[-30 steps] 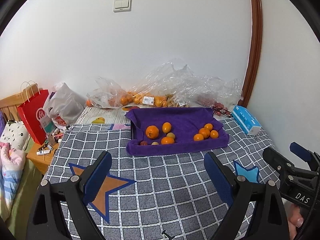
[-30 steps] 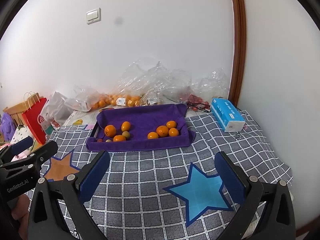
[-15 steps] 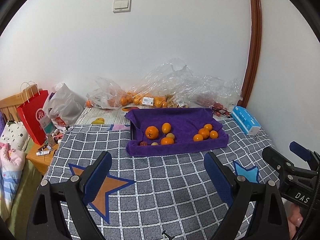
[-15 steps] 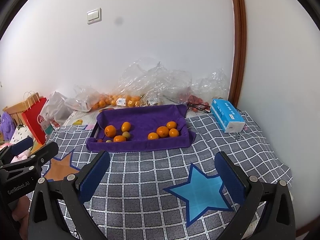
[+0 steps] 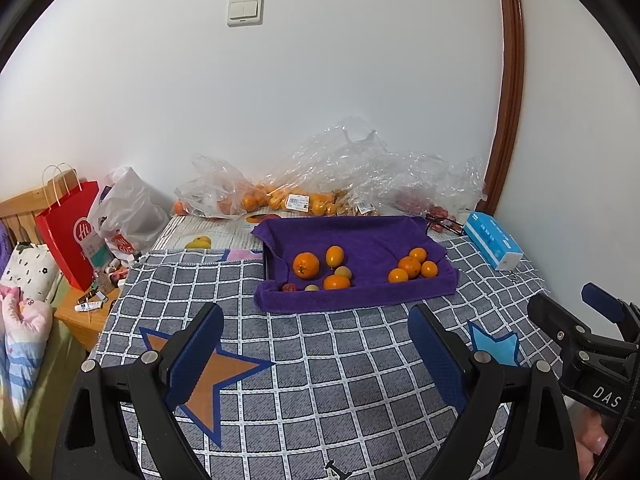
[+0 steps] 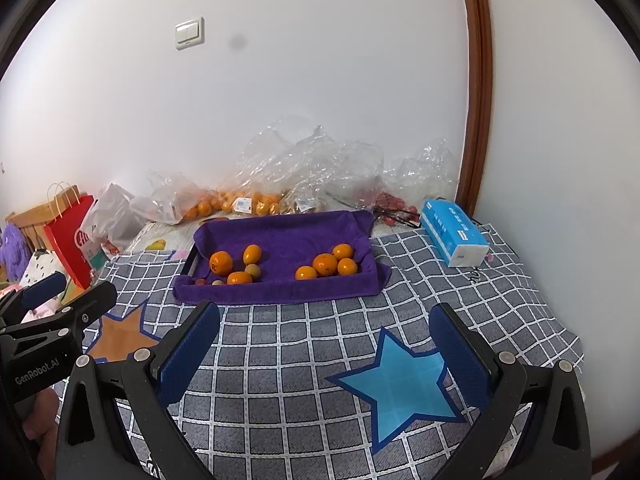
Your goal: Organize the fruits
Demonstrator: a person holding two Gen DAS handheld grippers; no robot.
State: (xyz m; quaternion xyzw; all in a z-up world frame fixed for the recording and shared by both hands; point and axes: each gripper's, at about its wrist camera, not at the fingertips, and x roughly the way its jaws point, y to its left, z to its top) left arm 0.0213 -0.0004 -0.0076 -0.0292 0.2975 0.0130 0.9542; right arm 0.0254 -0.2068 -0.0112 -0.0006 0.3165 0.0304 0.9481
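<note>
A tray lined with a purple towel (image 5: 372, 236) (image 6: 280, 228) rests on the grey checked cloth ahead of both grippers. Its left part holds a large orange (image 5: 306, 265) (image 6: 221, 262), an oval orange fruit (image 5: 334, 256), another orange (image 5: 336, 282), a pale round fruit (image 5: 343, 272) and small red and beige fruits. A cluster of small oranges (image 5: 412, 267) (image 6: 328, 264) lies on its right part. My left gripper (image 5: 316, 350) hovers open and empty short of the tray. My right gripper (image 6: 326, 346) stands open and empty over the blue star.
Clear plastic bags of oranges (image 5: 280, 200) and red fruit (image 6: 394, 202) lie against the wall behind the tray. A blue tissue pack (image 6: 454, 232) sits at the right. A red paper bag (image 5: 70, 232) and white bag stand left, by the table's edge.
</note>
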